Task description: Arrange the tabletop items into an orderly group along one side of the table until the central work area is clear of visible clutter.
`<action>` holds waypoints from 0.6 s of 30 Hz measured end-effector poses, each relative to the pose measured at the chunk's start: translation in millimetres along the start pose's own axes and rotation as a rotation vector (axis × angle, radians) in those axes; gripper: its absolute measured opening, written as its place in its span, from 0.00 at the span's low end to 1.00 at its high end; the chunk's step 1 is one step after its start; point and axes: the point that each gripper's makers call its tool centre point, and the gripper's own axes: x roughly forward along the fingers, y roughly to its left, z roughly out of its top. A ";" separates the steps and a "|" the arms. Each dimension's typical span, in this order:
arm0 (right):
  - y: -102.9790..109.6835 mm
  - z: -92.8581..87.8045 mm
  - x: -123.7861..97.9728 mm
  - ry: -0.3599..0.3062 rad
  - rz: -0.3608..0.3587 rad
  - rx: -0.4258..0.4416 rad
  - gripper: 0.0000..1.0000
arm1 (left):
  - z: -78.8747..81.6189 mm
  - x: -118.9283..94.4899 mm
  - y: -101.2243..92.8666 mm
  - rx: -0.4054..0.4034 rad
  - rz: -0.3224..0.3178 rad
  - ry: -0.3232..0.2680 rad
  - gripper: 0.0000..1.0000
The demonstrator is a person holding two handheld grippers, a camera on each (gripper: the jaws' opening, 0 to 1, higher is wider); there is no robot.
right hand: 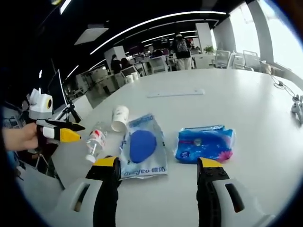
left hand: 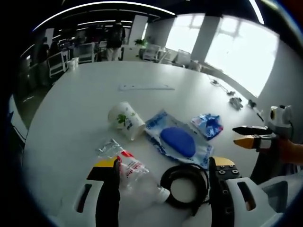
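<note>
A white paper cup (left hand: 125,120) (right hand: 119,118) lies on its side on the white table (left hand: 85,104). Beside it are a clear bag holding a blue pad (left hand: 176,140) (right hand: 142,146) and a blue packet (left hand: 207,125) (right hand: 204,143). A crushed clear bottle with a red label (left hand: 130,170) (right hand: 96,142) lies by my left gripper's left finger. A black cable coil (left hand: 185,184) sits between its jaws. My left gripper (left hand: 163,189) (right hand: 66,131) is open over them. My right gripper (right hand: 158,189) (left hand: 251,136) is open, with nothing between its jaws, just short of the bag and the packet.
A long white strip (left hand: 146,87) (right hand: 175,93) lies flat farther back on the table. Cables and plugs (left hand: 236,101) (right hand: 296,101) rest near the window-side edge. Chairs (left hand: 57,64) and a standing person (right hand: 181,47) are beyond the far edge.
</note>
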 end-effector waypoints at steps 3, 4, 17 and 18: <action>6.9 0.1 3.2 0.001 0.013 -0.002 0.65 | -2.2 -3.2 5.9 -0.010 0.008 0.000 0.74; 10.6 -0.6 4.9 0.006 0.020 -0.007 0.65 | -2.6 -4.4 7.0 -0.012 0.010 -0.001 0.74; 44.5 -5.8 23.0 0.032 0.084 -0.033 0.65 | -11.6 -25.5 36.5 -0.056 0.058 -0.015 0.74; 46.2 -5.7 24.2 0.033 0.087 -0.035 0.65 | -12.6 -27.7 38.5 -0.061 0.063 -0.017 0.74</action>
